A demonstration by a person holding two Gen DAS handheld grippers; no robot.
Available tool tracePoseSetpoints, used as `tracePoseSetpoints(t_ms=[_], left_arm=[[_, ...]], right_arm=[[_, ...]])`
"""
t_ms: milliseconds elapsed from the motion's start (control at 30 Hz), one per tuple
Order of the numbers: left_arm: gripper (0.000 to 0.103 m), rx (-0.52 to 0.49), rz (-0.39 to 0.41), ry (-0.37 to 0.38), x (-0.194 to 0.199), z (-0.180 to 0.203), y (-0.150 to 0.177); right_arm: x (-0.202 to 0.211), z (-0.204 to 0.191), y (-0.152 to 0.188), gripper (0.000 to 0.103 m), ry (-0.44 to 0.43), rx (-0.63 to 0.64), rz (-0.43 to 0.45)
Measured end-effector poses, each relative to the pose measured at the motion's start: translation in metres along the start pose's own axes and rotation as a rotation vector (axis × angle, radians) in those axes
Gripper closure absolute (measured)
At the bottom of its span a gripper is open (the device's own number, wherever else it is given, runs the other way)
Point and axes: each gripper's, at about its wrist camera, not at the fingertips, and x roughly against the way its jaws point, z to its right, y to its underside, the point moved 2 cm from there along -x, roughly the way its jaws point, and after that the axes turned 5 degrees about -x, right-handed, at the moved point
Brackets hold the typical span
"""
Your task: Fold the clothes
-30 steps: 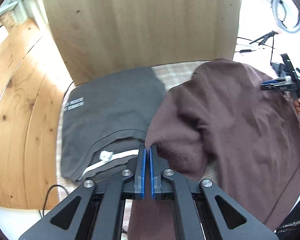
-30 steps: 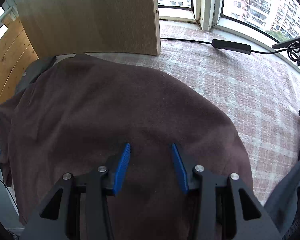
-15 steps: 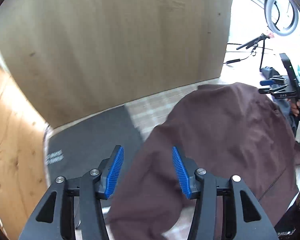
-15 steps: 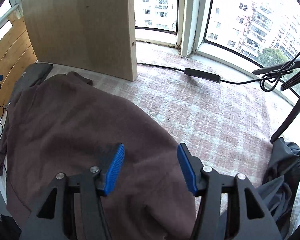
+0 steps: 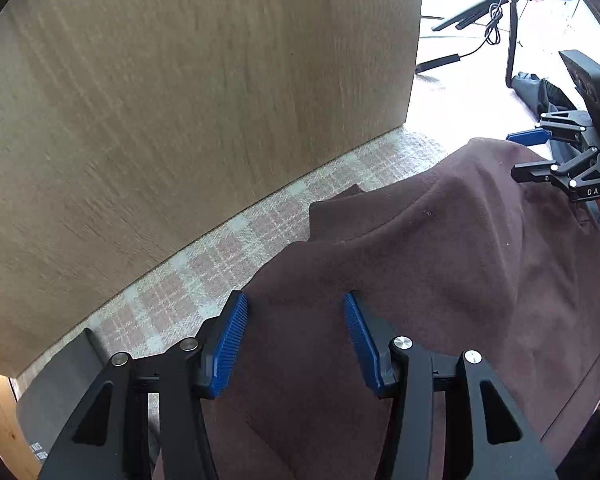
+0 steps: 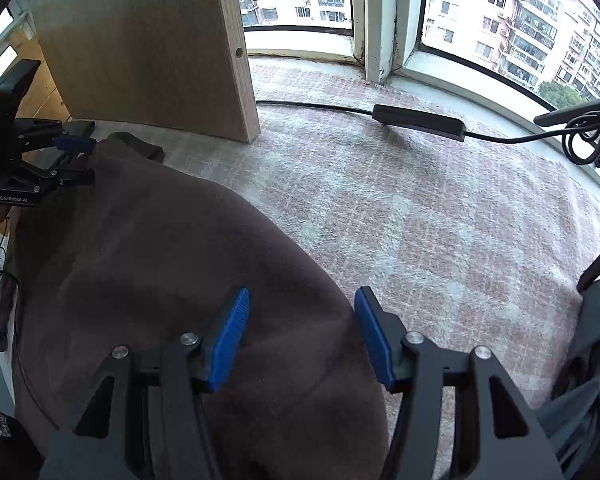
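Observation:
A dark brown garment [image 5: 440, 280] lies spread on the plaid cloth surface [image 5: 204, 264], with a small flap poking out toward the wooden board. My left gripper [image 5: 294, 300] hovers open over its left part, brown cloth under the gap and nothing pinched. My right gripper [image 6: 302, 294] stands open over the garment's [image 6: 160, 280] right edge, its right pad just past the hem. Each gripper shows in the other view: the right gripper [image 5: 520, 154] at the garment's far side, the left gripper [image 6: 80, 160] by the flap.
A tall wooden board [image 5: 180, 100] stands close behind the garment. A folded grey garment [image 5: 60, 392] lies at the lower left. Crumpled grey clothes [image 6: 580, 380] sit at the right by a stand leg. A black cable with adaptor [image 6: 418, 122] crosses the cloth below the window.
My left gripper opened, let go of the brown garment's edge and swept right, away from the grey garment, toward the board. My right gripper widened a little and shifted to the garment's right hem.

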Motion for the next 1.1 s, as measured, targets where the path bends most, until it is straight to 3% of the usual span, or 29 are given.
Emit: tracePoseSetpoints(t_ms=[100,133,167,200,233,267,433,500,567,633,667,800,900,1000,1100], left_arm=[[0.057,-0.028,0.001,-0.005,-0.004,0.004,0.002],[0.076,-0.033,0.008,-0.007,-0.005,0.005,0.003],[0.092,-0.033,0.013,-0.008,-0.005,0.005,0.005],[0.098,-0.028,0.020,-0.005,-0.002,0.005,0.008],[0.099,-0.024,0.031,-0.002,0.001,0.005,0.012],[0.099,-0.024,0.054,0.003,0.012,0.007,0.017],[0.099,-0.048,0.135,0.055,0.065,0.025,0.060],[0.097,-0.093,0.074,0.108,0.069,0.041,0.088],[0.092,-0.142,-0.029,0.121,0.063,0.056,0.112],[0.092,-0.157,-0.069,0.116,0.067,0.062,0.124],[0.091,-0.160,-0.083,0.111,0.070,0.065,0.128],[0.079,-0.117,0.020,0.065,0.095,0.068,0.106],[0.075,-0.177,0.072,0.092,0.109,0.090,0.093],[0.062,-0.246,0.113,0.145,0.111,0.120,0.084],[0.060,-0.320,0.085,0.136,0.095,0.146,0.082]], right_arm=[[-0.003,-0.001,-0.001,0.049,-0.016,-0.001,0.002],[-0.003,-0.002,-0.001,0.052,-0.019,0.001,0.004],[-0.001,-0.004,-0.001,0.071,-0.020,0.005,0.009],[0.000,-0.006,-0.001,0.081,-0.020,0.009,0.015],[0.004,-0.009,0.000,0.092,-0.019,0.015,0.025],[0.013,-0.013,0.002,0.096,-0.012,0.024,0.051],[0.063,-0.037,0.030,0.098,-0.037,0.064,0.161],[0.069,-0.049,0.055,0.098,-0.073,0.099,0.107],[0.062,-0.060,0.083,0.094,-0.098,0.140,-0.006],[0.054,-0.070,0.108,0.085,-0.101,0.181,-0.141],[0.058,-0.071,0.112,0.084,-0.115,0.178,-0.159],[0.094,-0.061,0.093,0.077,-0.163,0.106,-0.050],[0.111,-0.064,0.077,0.075,-0.186,0.074,0.005],[0.109,-0.095,0.071,0.075,-0.237,0.135,0.009],[0.088,-0.131,0.071,0.074,-0.278,0.225,-0.024]])
